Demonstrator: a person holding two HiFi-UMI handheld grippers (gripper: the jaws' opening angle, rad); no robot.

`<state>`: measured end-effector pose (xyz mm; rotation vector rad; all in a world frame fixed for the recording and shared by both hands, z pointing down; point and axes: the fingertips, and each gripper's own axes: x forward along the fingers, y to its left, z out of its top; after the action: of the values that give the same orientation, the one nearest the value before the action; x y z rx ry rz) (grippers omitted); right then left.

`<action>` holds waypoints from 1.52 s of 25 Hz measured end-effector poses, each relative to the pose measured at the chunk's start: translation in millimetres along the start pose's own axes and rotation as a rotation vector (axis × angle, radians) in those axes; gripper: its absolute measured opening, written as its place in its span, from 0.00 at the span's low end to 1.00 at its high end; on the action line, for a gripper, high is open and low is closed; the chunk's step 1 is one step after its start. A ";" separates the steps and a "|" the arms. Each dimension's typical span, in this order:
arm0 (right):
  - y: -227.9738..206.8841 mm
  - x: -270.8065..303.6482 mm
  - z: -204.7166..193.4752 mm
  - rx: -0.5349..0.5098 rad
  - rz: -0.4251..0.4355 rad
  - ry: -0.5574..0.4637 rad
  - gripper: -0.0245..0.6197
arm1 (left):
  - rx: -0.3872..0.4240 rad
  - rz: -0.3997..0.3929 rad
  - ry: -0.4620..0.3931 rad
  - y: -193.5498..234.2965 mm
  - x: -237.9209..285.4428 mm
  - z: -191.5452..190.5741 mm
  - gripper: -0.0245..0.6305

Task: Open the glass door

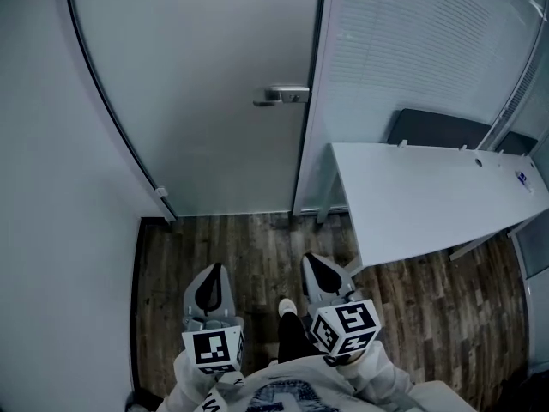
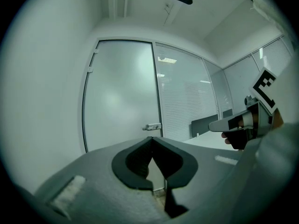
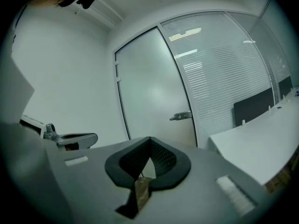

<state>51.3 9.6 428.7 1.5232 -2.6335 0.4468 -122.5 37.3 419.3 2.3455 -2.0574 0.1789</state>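
Note:
A frosted glass door (image 1: 197, 93) stands closed ahead, with a metal lever handle (image 1: 281, 95) on its right edge; the same door (image 2: 121, 94) and handle (image 2: 152, 126) show in the left gripper view, and the door (image 3: 152, 87) with its handle (image 3: 181, 116) in the right gripper view. My left gripper (image 1: 212, 270) and right gripper (image 1: 310, 260) are held side by side over the wooden floor, well short of the door. Both point at it. Each has its jaws shut with nothing between them (image 2: 151, 139) (image 3: 150, 139).
A white desk (image 1: 429, 196) juts out on the right, close to my right gripper. Behind it is a glass partition with blinds (image 1: 412, 50) and a dark chair back (image 1: 446, 129). A plain white wall (image 1: 51, 187) closes the left side. The person's shoe (image 1: 287, 307) is between the grippers.

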 end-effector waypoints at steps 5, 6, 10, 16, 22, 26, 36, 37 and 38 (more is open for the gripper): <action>-23.8 51.9 15.2 -0.002 0.024 0.015 0.05 | -0.001 0.016 0.013 8.7 56.5 4.5 0.04; -30.6 62.0 17.4 -0.001 0.026 0.022 0.05 | -0.002 0.016 0.019 8.4 68.2 4.7 0.04; -58.2 106.2 30.8 0.004 0.027 0.035 0.05 | 0.017 0.012 0.021 8.8 121.1 9.7 0.04; -90.4 158.6 48.8 -0.005 0.055 0.039 0.05 | -0.024 -0.009 0.005 3.3 188.9 22.4 0.04; -122.1 193.8 61.0 -0.023 0.078 0.036 0.05 | -0.007 -0.009 0.003 -9.3 238.4 35.0 0.04; -134.5 209.4 67.9 -0.063 0.059 0.044 0.05 | 0.009 -0.035 -0.002 -18.6 254.0 42.8 0.04; -146.6 248.7 81.5 -0.144 0.044 0.046 0.13 | 0.010 -0.040 0.023 -0.9 281.6 33.6 0.04; -145.9 254.5 81.8 -0.156 0.046 0.052 0.18 | 0.008 -0.042 0.022 2.1 283.9 34.4 0.04; -144.9 260.3 82.5 -0.172 0.046 0.057 0.20 | 0.005 -0.042 0.022 5.6 286.0 36.1 0.04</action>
<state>50.6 -299.4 433.5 1.3814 -2.5914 0.2543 -89.1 -249.0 410.8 2.3755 -1.9988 0.2088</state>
